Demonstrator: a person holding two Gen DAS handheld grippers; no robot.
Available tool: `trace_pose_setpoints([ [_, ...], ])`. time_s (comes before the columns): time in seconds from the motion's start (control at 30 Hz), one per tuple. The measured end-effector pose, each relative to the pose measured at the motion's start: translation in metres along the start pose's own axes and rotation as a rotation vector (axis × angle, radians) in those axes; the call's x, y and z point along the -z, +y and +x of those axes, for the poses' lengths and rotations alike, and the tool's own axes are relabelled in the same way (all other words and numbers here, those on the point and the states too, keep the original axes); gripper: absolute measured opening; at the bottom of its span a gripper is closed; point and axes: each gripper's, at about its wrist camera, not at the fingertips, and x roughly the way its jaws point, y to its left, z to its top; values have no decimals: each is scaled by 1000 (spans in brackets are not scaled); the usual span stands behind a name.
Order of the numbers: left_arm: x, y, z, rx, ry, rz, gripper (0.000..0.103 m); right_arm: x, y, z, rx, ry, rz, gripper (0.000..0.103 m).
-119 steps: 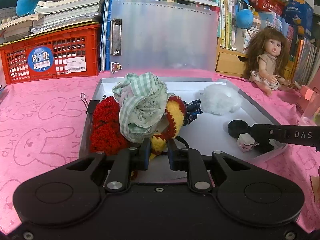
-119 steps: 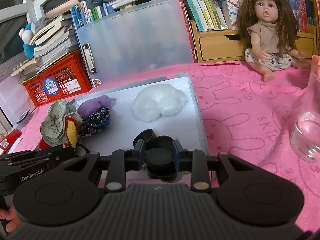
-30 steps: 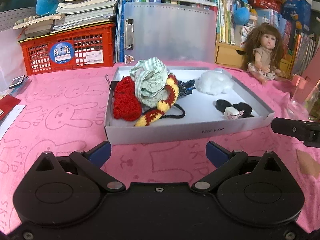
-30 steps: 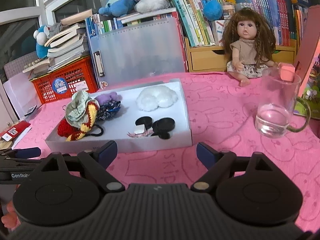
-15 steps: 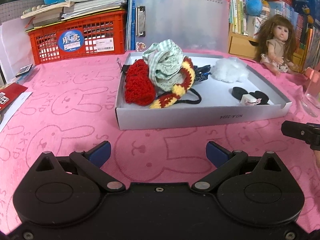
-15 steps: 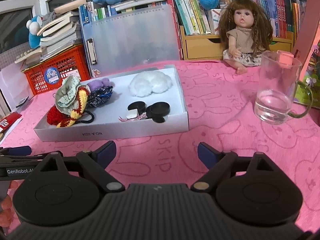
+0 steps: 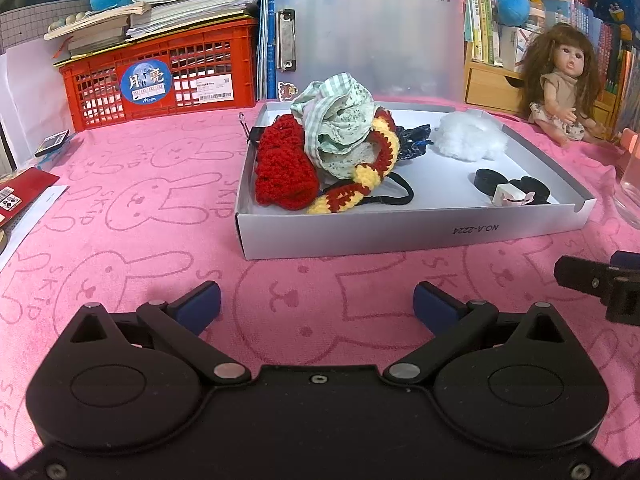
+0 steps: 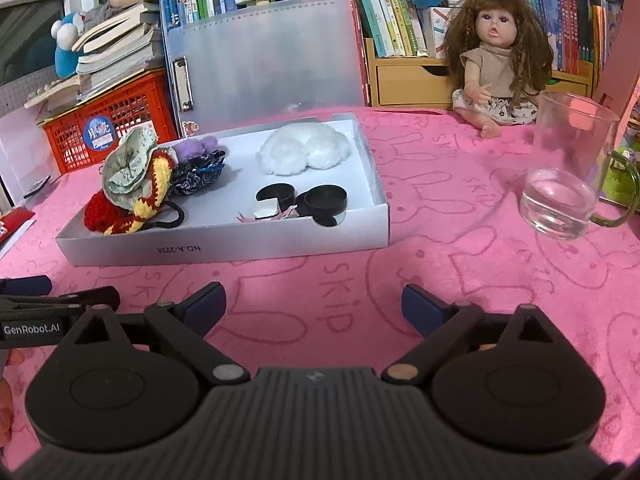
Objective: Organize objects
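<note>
Table covered by pink rabbit-print cloth [image 7: 152,208], bearing a white shallow box [image 7: 400,236], red crate [image 7: 160,80], seated doll [image 8: 496,68], glass mug [image 8: 564,184], and upright clipboard [image 7: 368,40].

One tray [image 7: 400,236], one doll [image 7: 562,80], one glass mug [image 8: 568,184], two claws [image 7: 316,306]

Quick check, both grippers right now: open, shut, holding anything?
Left gripper: open, holding nothing, in front of the white box.
Right gripper: open, holding nothing, over the pink cloth.
</note>
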Motion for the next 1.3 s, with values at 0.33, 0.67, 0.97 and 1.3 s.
trace_pose_setpoints([
  [0.33,0,0,1,-1,1,1,103,1,8,4,20,22,-46,103],
  [0.67,0,0,1,-1,1,1,103,5,18,5,60,32,-108,103],
  [0.97,0,-1,1,-2,1,1,103,5,20,5,62,33,-111,103],
  [1.3,0,-1,0,-2,2,1,103,5,19,5,62,33,-111,103],
])
